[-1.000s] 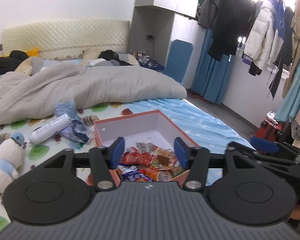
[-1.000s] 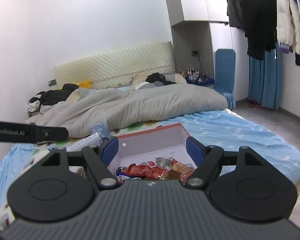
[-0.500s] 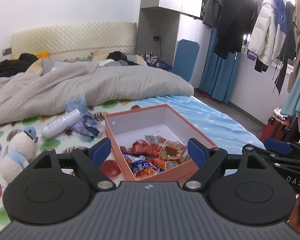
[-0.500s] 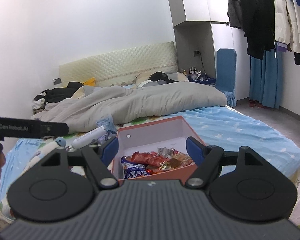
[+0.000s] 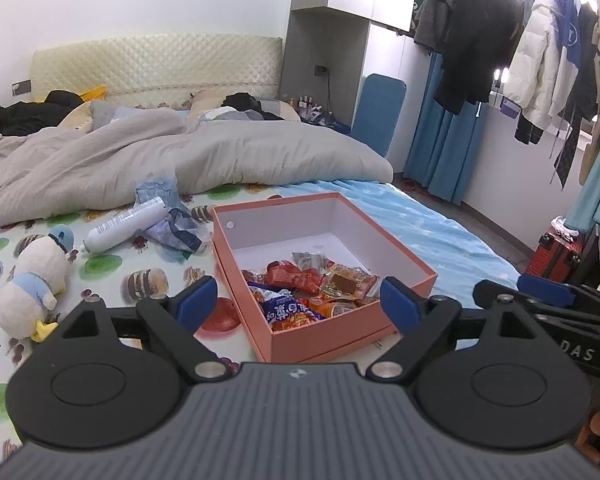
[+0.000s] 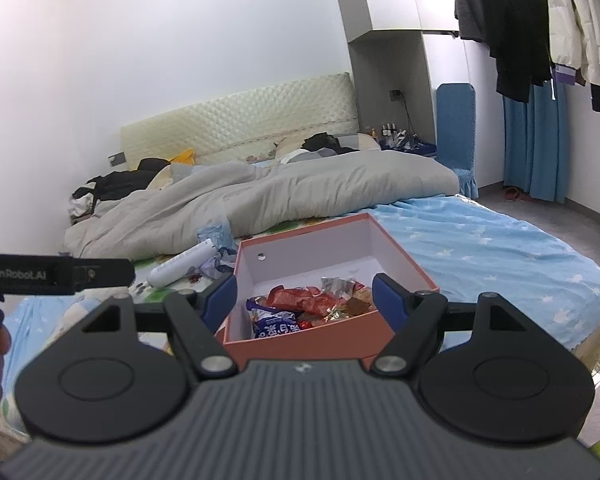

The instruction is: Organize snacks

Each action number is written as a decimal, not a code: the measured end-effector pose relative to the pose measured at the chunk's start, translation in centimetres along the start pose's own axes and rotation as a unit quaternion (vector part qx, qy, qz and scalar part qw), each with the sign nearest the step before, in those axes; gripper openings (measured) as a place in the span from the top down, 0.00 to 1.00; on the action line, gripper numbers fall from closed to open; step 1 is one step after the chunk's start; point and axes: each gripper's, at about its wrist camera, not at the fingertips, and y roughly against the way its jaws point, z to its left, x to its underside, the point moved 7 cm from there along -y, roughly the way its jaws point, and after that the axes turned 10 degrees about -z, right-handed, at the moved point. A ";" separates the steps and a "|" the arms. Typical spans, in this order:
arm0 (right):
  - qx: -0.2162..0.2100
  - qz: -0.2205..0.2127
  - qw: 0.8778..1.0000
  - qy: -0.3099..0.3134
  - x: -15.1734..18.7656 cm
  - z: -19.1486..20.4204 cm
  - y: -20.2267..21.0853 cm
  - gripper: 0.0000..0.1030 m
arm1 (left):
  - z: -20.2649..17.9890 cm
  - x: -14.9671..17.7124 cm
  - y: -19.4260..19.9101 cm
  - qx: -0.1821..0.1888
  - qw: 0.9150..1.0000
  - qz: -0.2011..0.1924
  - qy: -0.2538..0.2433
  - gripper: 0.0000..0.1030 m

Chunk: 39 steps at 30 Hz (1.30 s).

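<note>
My left gripper (image 5: 296,304) has just been opening and holds nothing; my right gripper (image 6: 303,298) also stands apart, empty. The snacks (image 5: 308,288) lie heaped in the near end of the orange box (image 5: 320,342) on the bed (image 5: 440,232).

Left tongs (image 5: 296,304), blue-tipped, jaws just opened wider and standing apart with nothing gripped. Seen between and beyond the tips: an open pink box (image 5: 380,236) on the bed (image 5: 452,232), holding wrapped snacks (image 5: 312,284) in its near end. Beyond the left tip: white bottle (image 5: 126,226), crumpled wrapper (image 5: 176,232), plush toy (image 5: 34,280). At right edge: the right tongs (image 5: 548,286).
</note>
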 end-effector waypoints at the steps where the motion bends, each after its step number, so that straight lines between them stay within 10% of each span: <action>1: 0.001 0.001 1.000 -0.001 0.0 0.0 0.0 0.26 | 0.0 0.1 0.0 0.000 1.000 0.001 0.000 0.12; 6: 0.003 0.003 1.000 -0.005 0.3 0.0 -0.1 0.26 | -0.1 0.7 -0.3 0.014 1.000 0.011 -0.004 0.05; 10: 0.011 0.001 1.000 0.002 0.3 -0.3 -0.3 0.00 | 0.0 1.0 -0.6 -0.002 1.000 0.009 -0.013 0.00; 39: 0.034 0.013 0.999 -0.001 0.6 -0.6 -0.4 0.00 | 0.6 0.7 -1.2 -0.012 1.000 0.026 0.002 0.00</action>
